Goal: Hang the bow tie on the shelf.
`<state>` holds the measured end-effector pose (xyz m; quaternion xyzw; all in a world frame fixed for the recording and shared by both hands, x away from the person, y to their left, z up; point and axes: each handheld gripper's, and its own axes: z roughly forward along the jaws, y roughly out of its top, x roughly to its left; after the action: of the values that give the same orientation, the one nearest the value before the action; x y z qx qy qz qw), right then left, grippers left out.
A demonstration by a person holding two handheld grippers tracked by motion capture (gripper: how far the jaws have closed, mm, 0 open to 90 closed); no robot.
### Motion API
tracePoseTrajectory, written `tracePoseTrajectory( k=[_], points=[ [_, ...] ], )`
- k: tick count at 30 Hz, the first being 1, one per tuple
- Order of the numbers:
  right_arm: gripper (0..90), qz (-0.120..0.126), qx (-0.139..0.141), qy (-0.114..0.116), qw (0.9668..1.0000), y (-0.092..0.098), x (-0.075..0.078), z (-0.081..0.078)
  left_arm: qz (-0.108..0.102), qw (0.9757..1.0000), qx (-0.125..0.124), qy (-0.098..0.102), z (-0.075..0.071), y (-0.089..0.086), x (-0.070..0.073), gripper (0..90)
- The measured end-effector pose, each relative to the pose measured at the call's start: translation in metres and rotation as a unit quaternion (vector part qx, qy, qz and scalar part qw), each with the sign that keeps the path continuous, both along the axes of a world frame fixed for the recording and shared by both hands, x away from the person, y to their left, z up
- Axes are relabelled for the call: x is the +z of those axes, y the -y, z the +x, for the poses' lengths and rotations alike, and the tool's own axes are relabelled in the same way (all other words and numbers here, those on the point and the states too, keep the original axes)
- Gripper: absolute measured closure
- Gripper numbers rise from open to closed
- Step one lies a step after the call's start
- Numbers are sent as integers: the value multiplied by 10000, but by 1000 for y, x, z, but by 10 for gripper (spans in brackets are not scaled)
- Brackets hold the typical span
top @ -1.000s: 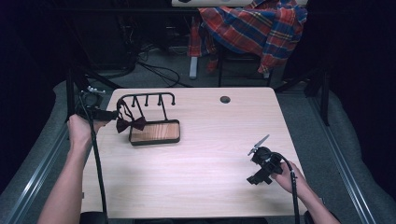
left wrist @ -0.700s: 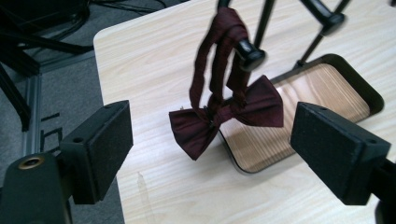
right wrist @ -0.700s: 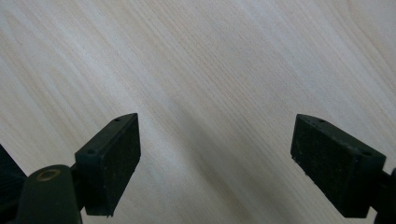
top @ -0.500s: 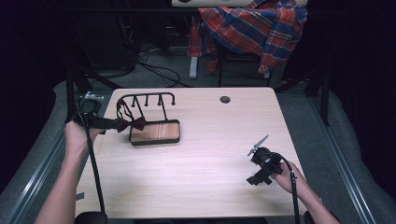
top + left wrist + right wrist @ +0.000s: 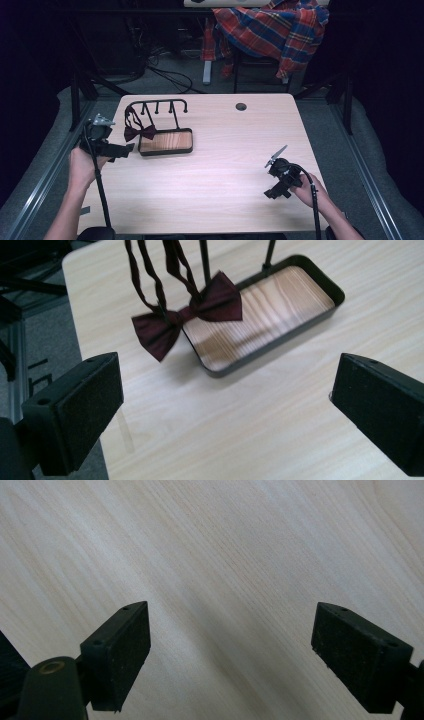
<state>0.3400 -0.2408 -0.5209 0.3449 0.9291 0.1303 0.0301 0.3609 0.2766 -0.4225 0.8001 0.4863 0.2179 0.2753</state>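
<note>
Jaws of our left gripper (image 5: 220, 405) stand spread; ahead between them hangs a dark red fabric bow tie (image 5: 187, 317), seemingly from the black wire rack (image 5: 159, 107). Our right gripper (image 5: 245, 650) gapes over bare pale wooden table (image 5: 225, 555).

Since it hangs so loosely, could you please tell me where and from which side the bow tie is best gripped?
Grip the bow tie at its narrow centre knot, coming from the table's left edge with the open left gripper. The knot is its slimmest, firmest part; the wings are floppy, and the rack and wooden tray crowd its other side.
</note>
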Motion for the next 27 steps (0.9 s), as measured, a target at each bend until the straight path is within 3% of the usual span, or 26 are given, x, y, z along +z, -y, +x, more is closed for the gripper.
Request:
tracePoseTrajectory(
  k=[11, 27],
  points=[
    [159, 21, -1, -26, 10000, -1, -1, 0, 42, 9997, -68, -225, -22, 5, -19, 4],
    [159, 6, 10, -38, 10000, -2, -1, -1, 104, 9981, -101, -591, -37, 10, -43, 3]
  ],
)
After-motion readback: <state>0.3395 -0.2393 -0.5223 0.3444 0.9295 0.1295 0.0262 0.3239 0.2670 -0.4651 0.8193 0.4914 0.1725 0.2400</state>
